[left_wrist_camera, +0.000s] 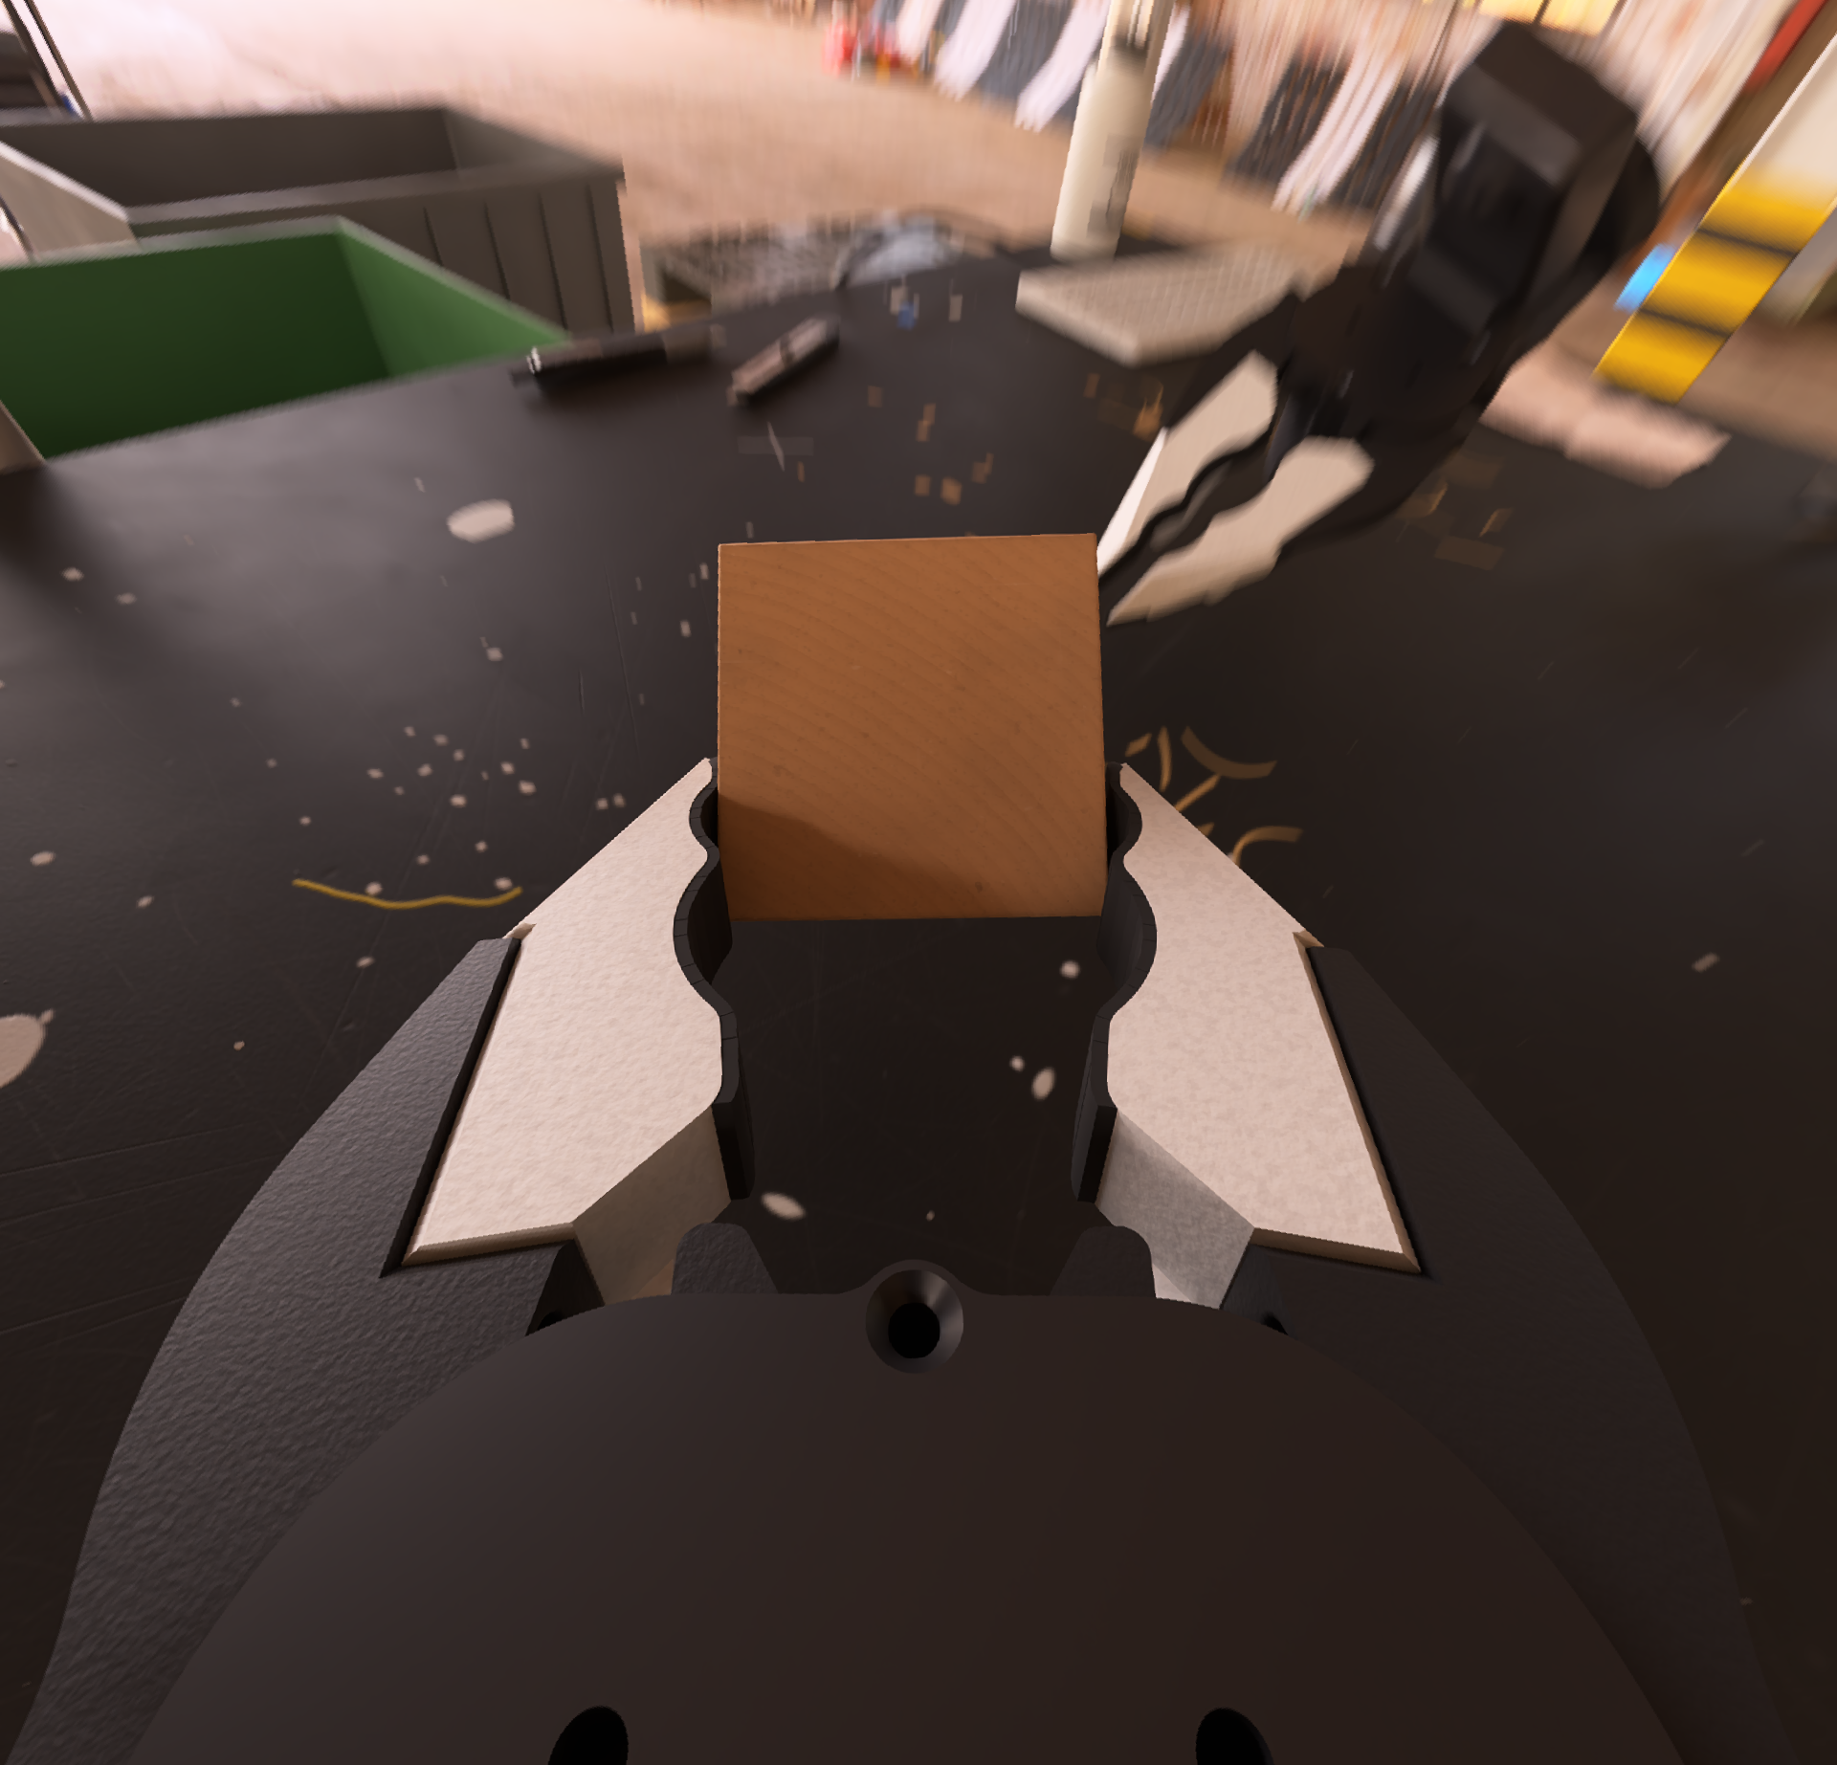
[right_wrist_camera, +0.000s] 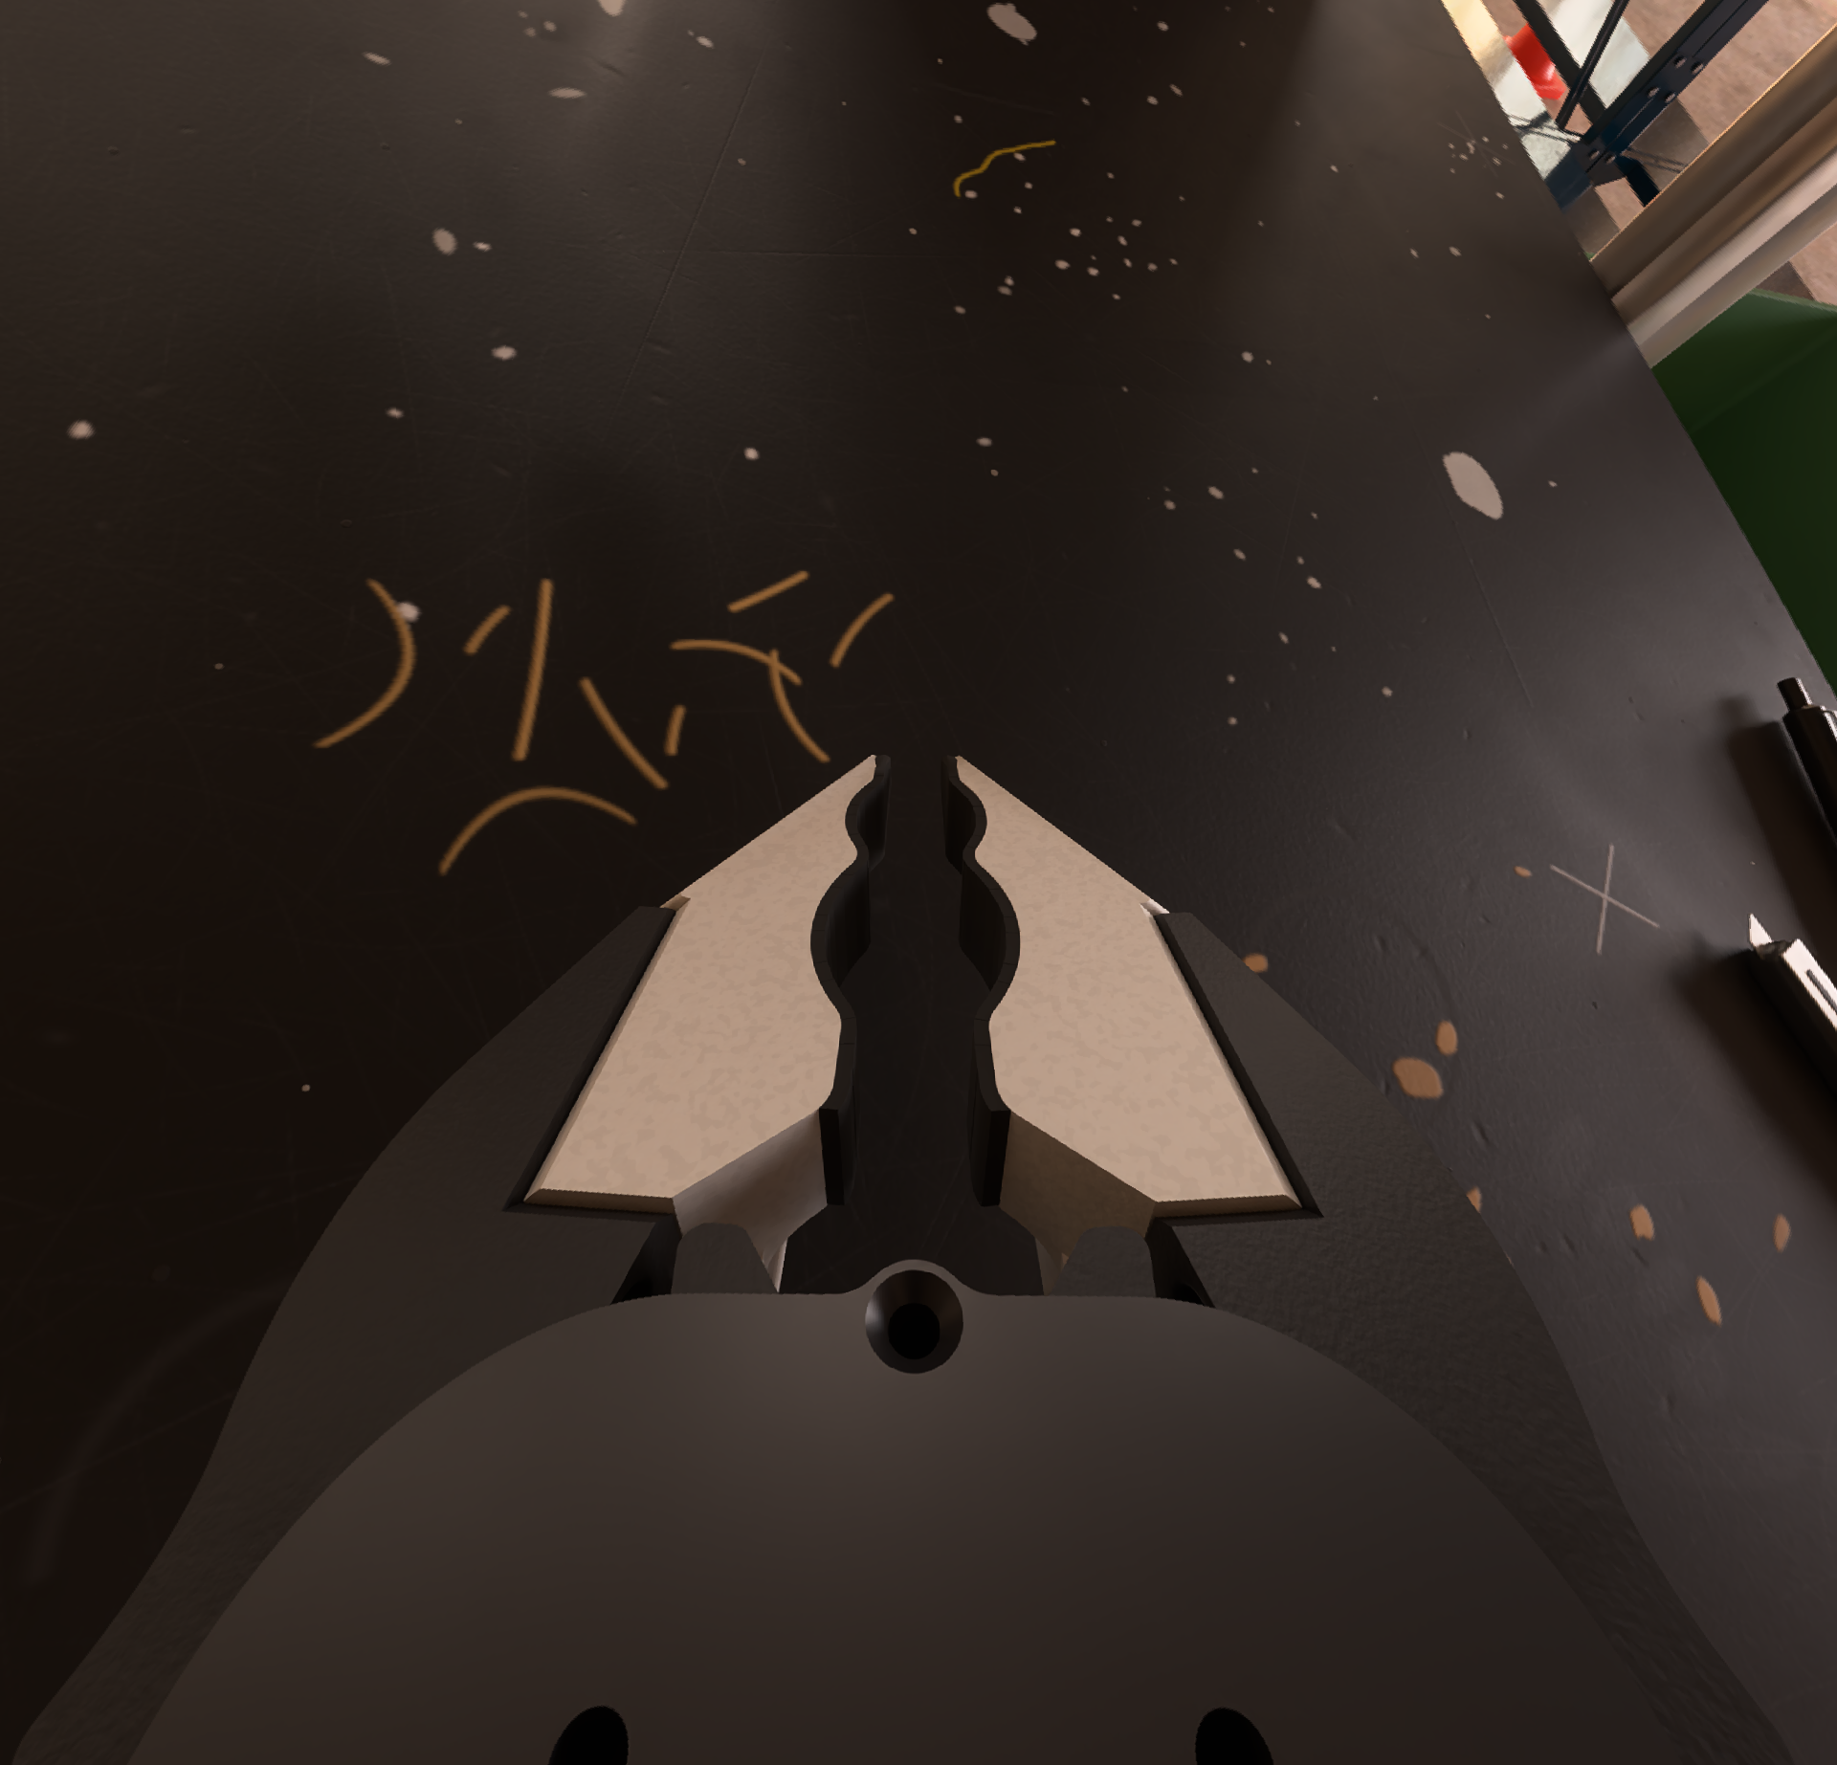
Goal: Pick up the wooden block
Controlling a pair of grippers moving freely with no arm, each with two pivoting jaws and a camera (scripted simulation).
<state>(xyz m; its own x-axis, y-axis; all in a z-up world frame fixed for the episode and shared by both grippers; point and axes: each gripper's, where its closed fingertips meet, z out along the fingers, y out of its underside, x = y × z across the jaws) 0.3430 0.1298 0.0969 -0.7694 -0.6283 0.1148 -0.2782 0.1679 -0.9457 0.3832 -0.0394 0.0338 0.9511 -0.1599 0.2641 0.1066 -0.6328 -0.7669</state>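
Observation:
The wooden block (left_wrist_camera: pixel 910 723) is a tan cube, seen in the left wrist view at centre. My left gripper (left_wrist_camera: pixel 913 773) is shut on it, with one fingertip pressed against each side of its lower half. The dark paint-speckled table (left_wrist_camera: pixel 298 723) shows under the block's near edge; I cannot tell whether the block touches it. My right gripper (right_wrist_camera: pixel 915 763) is shut and empty, pointing down at the bare table (right_wrist_camera: pixel 696 326). It also shows blurred in the left wrist view (left_wrist_camera: pixel 1183 544), just right of and behind the block. The block is not in the right wrist view.
A green bin (left_wrist_camera: pixel 199 346) and a grey crate (left_wrist_camera: pixel 398 187) stand at the far left. Two dark pen-like tools (left_wrist_camera: pixel 616 356) lie behind the block, and a pale flat tray (left_wrist_camera: pixel 1143 306) and white post (left_wrist_camera: pixel 1103 127) beyond. Black pens (right_wrist_camera: pixel 1799 773) and a utility knife (right_wrist_camera: pixel 1799 992) lie near the table's right edge.

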